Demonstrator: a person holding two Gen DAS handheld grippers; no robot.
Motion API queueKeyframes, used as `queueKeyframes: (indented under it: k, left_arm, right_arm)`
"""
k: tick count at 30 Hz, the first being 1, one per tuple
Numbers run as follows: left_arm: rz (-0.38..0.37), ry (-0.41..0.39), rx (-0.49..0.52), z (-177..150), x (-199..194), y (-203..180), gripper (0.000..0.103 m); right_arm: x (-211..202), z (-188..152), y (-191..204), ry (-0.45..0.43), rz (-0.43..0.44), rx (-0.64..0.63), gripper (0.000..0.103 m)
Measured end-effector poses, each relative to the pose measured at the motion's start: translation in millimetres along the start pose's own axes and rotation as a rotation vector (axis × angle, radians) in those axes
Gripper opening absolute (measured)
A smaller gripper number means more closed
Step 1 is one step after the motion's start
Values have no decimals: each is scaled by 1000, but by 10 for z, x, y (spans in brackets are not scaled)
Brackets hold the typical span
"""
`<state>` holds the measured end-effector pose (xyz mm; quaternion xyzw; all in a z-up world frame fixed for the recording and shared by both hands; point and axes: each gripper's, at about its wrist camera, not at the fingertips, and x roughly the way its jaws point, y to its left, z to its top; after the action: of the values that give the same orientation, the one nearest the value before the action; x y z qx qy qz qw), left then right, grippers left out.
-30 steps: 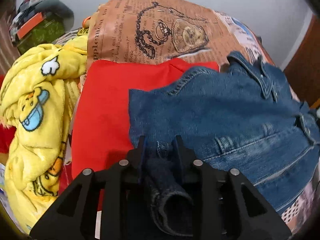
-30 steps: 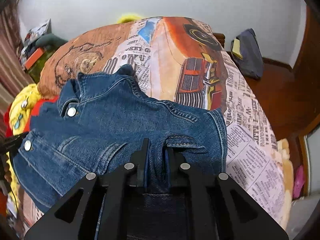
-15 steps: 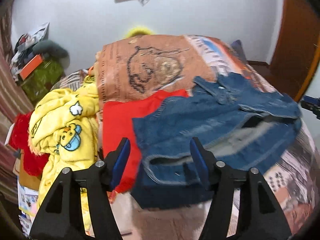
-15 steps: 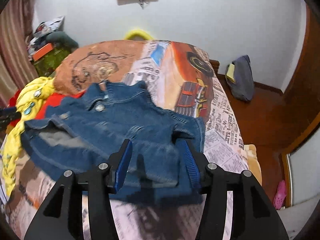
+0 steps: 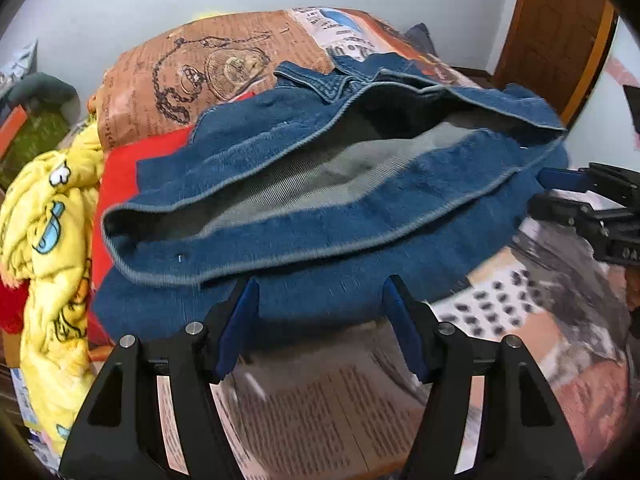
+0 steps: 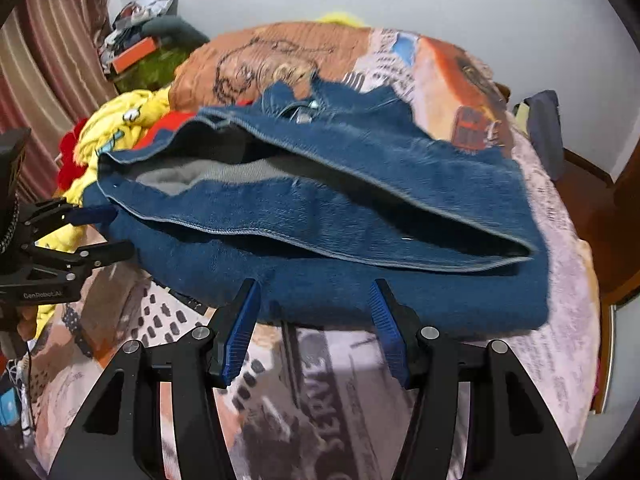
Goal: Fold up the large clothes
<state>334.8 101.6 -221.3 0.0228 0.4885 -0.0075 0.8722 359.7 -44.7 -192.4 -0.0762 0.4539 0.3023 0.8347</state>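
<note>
A blue denim jacket [image 5: 320, 216] lies folded on the printed bedspread [image 5: 304, 412], its near hem gaping so the grey inside shows. My left gripper [image 5: 320, 292] stands open just in front of the jacket's near edge, with nothing pressed between its blue pads. In the right wrist view the same jacket [image 6: 360, 216] fills the middle. My right gripper [image 6: 315, 292] is open too, its fingertips just short of the fold. The right gripper [image 5: 580, 196] also shows past the jacket's right end, and the left gripper [image 6: 88, 232] at its left end.
A red garment [image 5: 120, 168] lies under the jacket's left side, next to a yellow cartoon blanket [image 5: 52, 240]. A wooden door [image 5: 552, 40] stands at the right. A dark bag [image 6: 544, 128] sits beyond the bed and clutter [image 6: 140, 40] is piled by the striped curtain.
Both grippers were shut on denim a second ago. They have opened, let go and drawn back toward me, and the jacket now lies folded in front of them.
</note>
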Motion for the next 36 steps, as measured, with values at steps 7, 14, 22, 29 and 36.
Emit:
queueKeyframes:
  k: [7, 14, 22, 29, 36]
  left_arm:
    - [39, -5, -14, 416, 307, 245, 65]
    - [149, -28, -102, 1201, 532, 741, 57]
    - [237, -140, -166, 1371, 78, 1137, 64]
    - [223, -34, -109, 836, 140, 1177, 70]
    - [192, 70, -137, 259, 472, 1191, 75]
  right_arm:
    - [325, 383, -78, 6, 2, -8, 52]
    - [461, 1069, -446, -58, -139, 37, 52]
    - [-66, 1232, -642, -213, -245, 74, 53]
    - [-74, 840, -556, -137, -203, 1, 63]
    - [395, 368, -589, 18, -244, -68, 74]
